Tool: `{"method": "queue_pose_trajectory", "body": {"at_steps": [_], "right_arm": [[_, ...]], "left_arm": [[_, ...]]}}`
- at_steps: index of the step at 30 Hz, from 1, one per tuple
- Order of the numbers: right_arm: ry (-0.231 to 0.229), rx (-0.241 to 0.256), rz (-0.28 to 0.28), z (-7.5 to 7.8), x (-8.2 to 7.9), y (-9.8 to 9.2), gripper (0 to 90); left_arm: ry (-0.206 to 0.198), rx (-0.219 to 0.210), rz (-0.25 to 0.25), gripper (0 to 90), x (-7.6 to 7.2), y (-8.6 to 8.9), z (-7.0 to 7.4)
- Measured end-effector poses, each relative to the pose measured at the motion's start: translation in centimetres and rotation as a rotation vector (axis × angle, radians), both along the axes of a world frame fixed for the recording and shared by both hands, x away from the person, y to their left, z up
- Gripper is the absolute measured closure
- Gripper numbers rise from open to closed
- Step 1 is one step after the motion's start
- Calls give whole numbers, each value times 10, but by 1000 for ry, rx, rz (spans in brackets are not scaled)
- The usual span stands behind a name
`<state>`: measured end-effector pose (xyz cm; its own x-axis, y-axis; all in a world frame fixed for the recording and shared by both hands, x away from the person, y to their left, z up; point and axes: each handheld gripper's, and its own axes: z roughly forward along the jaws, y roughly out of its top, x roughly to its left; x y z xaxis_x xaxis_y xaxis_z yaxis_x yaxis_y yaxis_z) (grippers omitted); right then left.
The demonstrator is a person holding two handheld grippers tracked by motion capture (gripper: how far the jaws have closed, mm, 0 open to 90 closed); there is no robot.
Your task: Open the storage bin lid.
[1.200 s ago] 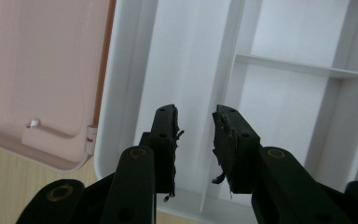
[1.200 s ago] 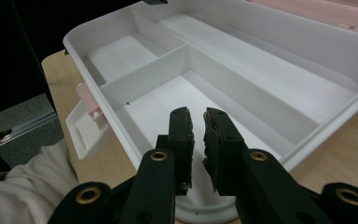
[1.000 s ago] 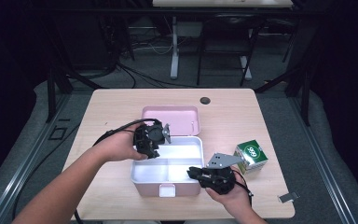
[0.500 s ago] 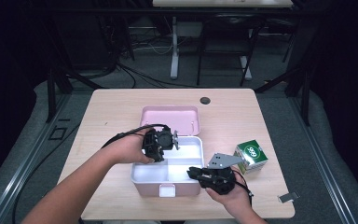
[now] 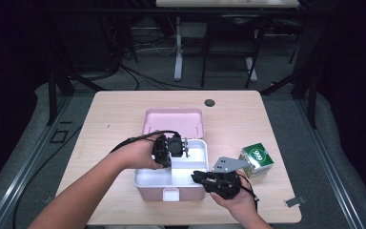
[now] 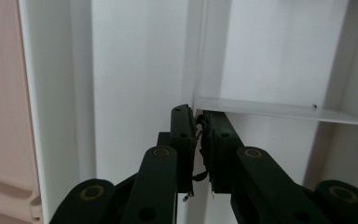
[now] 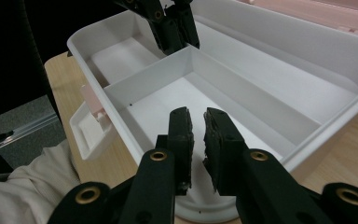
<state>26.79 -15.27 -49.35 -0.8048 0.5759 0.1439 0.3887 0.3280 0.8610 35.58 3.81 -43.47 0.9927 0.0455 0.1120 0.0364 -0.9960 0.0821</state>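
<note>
Pinching the white tray's divider [image 6: 279, 111], the left claw [image 5: 170, 149] is clenched; the right claw [image 7: 196, 122] clamps the tray's rim [image 7: 121, 130].

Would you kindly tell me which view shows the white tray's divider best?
The right gripper view: the divider runs across the white tray, its junction pinched by the left gripper. The left gripper view shows its edge close up; the high view shows it small.

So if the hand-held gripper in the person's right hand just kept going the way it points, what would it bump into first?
Probably the near wall of the white tray: the right hand-held gripper sits at that rim, aimed into the compartment. If it clears the wall, the compartment floor comes next; depth is hard to judge.
</note>
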Motion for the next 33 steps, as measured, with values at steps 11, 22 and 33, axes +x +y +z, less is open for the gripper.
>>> {"method": "queue_pose_trajectory", "body": {"at_steps": [11,22,33], "right_arm": [[-1,3,0,0,0,0,797],[-9,9,-16,4,-3,-5,787],[-29,28,-35,15,-7,-20,780]], "left_arm": [[-18,20,-10,859,-1,-3,-4],[-27,30,-53,867,-1,-4,-5],[-18,48,-78,873,-1,-4,-4]]}}
